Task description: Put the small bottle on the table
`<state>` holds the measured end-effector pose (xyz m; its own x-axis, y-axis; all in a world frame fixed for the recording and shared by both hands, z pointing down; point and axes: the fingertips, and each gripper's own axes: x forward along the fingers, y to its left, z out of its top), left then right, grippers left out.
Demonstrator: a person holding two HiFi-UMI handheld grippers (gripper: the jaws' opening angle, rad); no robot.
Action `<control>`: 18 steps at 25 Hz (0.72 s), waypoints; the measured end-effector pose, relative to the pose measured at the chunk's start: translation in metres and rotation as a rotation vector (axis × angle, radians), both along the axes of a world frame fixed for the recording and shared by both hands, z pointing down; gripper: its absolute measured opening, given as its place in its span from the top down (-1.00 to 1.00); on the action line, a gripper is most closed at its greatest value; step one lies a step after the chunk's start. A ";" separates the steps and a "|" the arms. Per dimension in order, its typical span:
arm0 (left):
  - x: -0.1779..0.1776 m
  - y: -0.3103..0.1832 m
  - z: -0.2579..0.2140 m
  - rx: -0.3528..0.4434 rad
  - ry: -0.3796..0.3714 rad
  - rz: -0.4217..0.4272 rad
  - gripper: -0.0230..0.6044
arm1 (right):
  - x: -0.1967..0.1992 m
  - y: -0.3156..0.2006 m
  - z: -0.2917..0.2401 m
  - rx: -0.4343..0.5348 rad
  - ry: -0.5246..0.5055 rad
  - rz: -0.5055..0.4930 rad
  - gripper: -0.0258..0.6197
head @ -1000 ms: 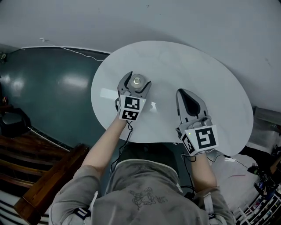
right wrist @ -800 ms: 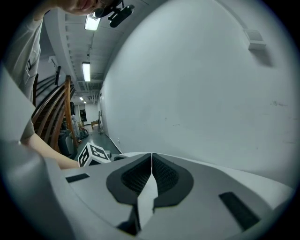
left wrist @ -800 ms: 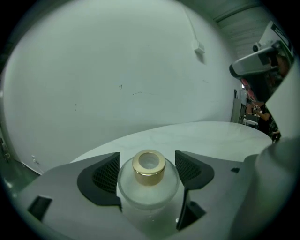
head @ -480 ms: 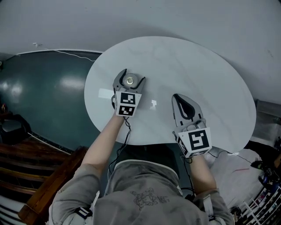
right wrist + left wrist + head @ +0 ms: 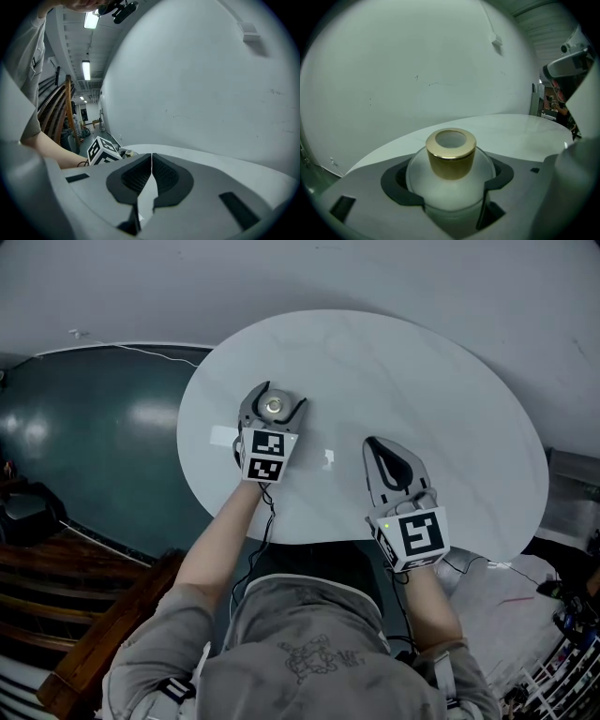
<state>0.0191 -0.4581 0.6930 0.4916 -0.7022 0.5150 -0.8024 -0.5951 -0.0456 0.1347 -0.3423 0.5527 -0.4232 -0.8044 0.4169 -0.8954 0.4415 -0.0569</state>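
The small bottle (image 5: pixel 274 406) is round and frosted white with a gold cap (image 5: pixel 451 152). It sits between the jaws of my left gripper (image 5: pixel 274 399) over the left part of the round white table (image 5: pixel 431 399). In the left gripper view the dark pads (image 5: pixel 401 180) press against the bottle's sides. Whether its base rests on the tabletop is hidden. My right gripper (image 5: pixel 382 444) hovers over the table's near middle. Its jaws are shut together on nothing, as seen for the right gripper (image 5: pixel 151 157) in its own view.
A dark green floor (image 5: pixel 94 437) lies left of the table, with wooden steps (image 5: pixel 47 615) at the lower left. A thin cable (image 5: pixel 159 352) runs along the floor's far edge. The left gripper's marker cube (image 5: pixel 104 151) shows in the right gripper view.
Both grippers sit slightly further left in the picture, as does the table. The left gripper still holds the bottle, and the right stays shut.
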 end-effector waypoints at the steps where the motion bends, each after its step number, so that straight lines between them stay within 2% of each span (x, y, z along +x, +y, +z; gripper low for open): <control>1: -0.001 0.003 -0.002 -0.007 0.006 0.003 -0.16 | 0.000 0.000 -0.003 0.007 0.000 0.000 0.83; 5: -0.007 0.018 -0.022 -0.016 0.025 0.001 -0.16 | -0.001 0.000 -0.020 0.043 0.003 -0.011 0.83; 11: -0.017 0.039 -0.081 -0.011 0.024 -0.002 -0.16 | 0.000 0.001 -0.064 0.092 -0.008 -0.007 0.83; 18: -0.029 0.065 -0.167 0.058 0.010 0.006 -0.16 | -0.011 0.014 -0.125 0.167 -0.016 -0.057 0.83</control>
